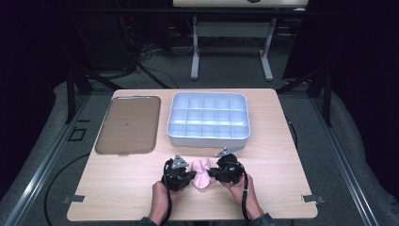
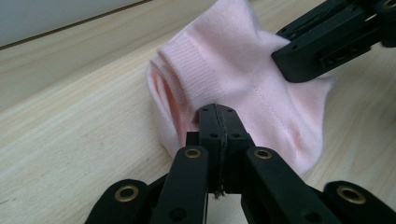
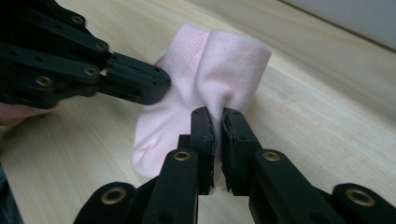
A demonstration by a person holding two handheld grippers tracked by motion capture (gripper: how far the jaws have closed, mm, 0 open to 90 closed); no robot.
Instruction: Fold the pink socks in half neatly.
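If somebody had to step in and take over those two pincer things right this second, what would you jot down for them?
Left gripper: shut on the pink sock, pinching one edge.
Right gripper: shut on the sock's opposite side.
The sock lies on the table near the person, folded over, between both grippers.
The divided tray behind looks empty; its lid lies to the left.
Done: both grips taken. Probably left: finish folding, place in a compartment.

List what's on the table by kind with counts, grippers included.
Pink sock: 1
Divided grey bin: 1
Flat brown tray: 1
Grippers: 2, left gripper and right gripper, both shut on the sock
Total: 5
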